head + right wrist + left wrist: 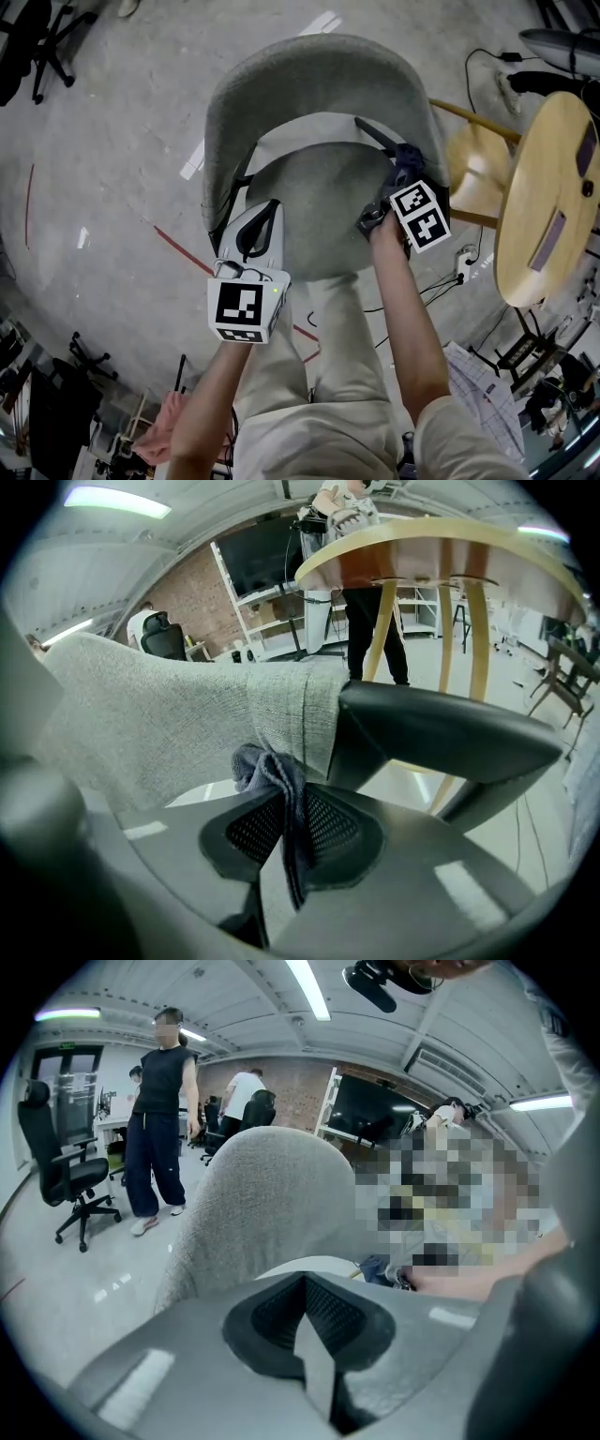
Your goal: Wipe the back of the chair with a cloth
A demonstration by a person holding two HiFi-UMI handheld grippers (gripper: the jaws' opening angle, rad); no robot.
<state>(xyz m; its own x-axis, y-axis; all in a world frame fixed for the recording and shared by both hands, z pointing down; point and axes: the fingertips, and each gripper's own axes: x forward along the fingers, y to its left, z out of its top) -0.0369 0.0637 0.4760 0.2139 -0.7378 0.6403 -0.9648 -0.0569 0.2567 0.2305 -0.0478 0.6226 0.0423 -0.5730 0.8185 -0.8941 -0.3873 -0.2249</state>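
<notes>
Grips a crumpled blue-grey cloth (267,766) in the right gripper (281,808), jaws closed tight on it, one bunch sticking out past the tips and a thin tail hanging down between the pads. Holds that bunch up at the stitched edge of the grey fabric chair back (141,724), just beside the black armrest (441,733); appears to touch the fabric there. Seen from the head view, placed at the chair's right side, near where the back curves down toward the seat (323,211).

Holds the left gripper (305,1312) on the opposite side, over the seat's left front edge, jaws pressed together with nothing between them, pointed up at the curved back. Well apart from the cloth, with the whole seat between the two tools.

Beyond the armrest, a round wooden table (431,560) on pale wooden legs. Farther off in the left gripper view, a person (159,1101) in dark clothes standing on the pale floor near a black office chair (70,1176).
</notes>
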